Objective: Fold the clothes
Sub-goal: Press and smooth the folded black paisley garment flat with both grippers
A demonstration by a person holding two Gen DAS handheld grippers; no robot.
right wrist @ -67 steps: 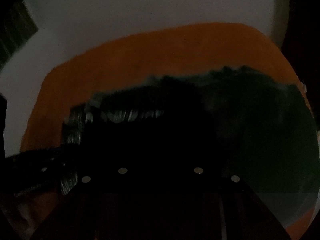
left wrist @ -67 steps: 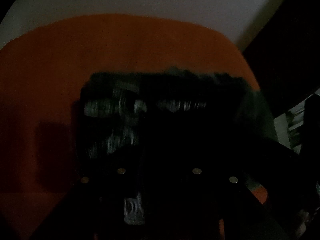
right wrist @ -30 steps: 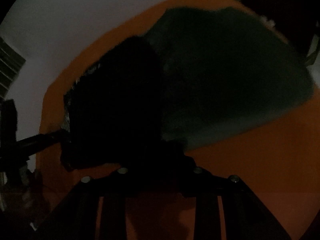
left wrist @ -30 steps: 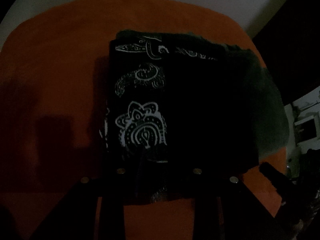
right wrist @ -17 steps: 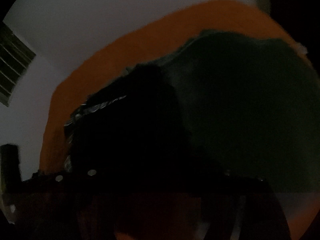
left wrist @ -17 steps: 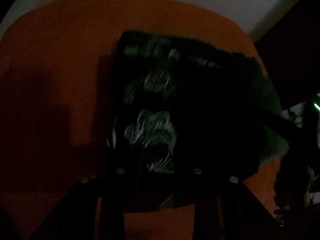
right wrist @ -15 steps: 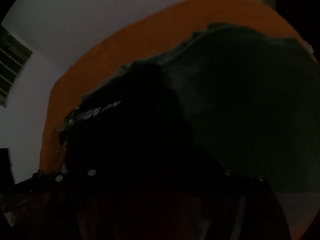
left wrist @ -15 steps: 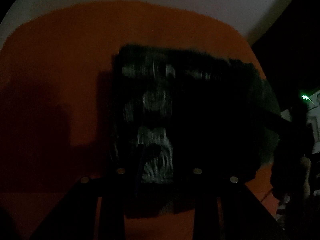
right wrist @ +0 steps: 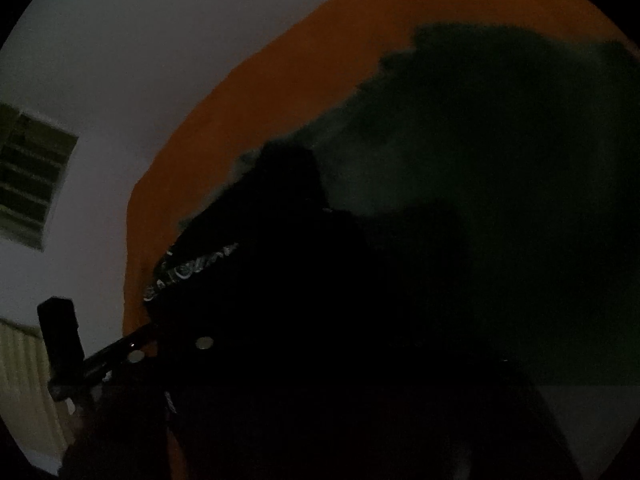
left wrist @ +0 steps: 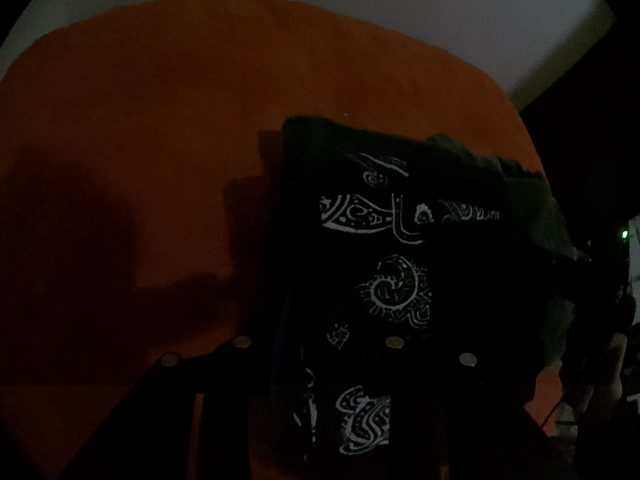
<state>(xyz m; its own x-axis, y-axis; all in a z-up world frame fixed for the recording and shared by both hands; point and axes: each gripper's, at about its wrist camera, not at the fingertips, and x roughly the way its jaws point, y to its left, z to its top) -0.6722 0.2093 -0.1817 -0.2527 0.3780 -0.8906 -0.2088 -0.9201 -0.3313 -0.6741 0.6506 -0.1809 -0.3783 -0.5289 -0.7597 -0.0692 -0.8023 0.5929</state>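
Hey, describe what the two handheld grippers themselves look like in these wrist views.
Both are very dark. The left gripper has black, flat, bar-like fingers dotted with small round silver fasteners. The right gripper looks the same: black, with similar fasteners. No cables or sleeves can be made out.

Matt black cloth (left wrist: 384,280) with white paisley print lies on a matt orange mat (left wrist: 160,140), fuzzy-edged.

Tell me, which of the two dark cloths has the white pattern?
The black cloth, printed with white paisley swirls. The dark green cloth beside it on the orange mat is plain.
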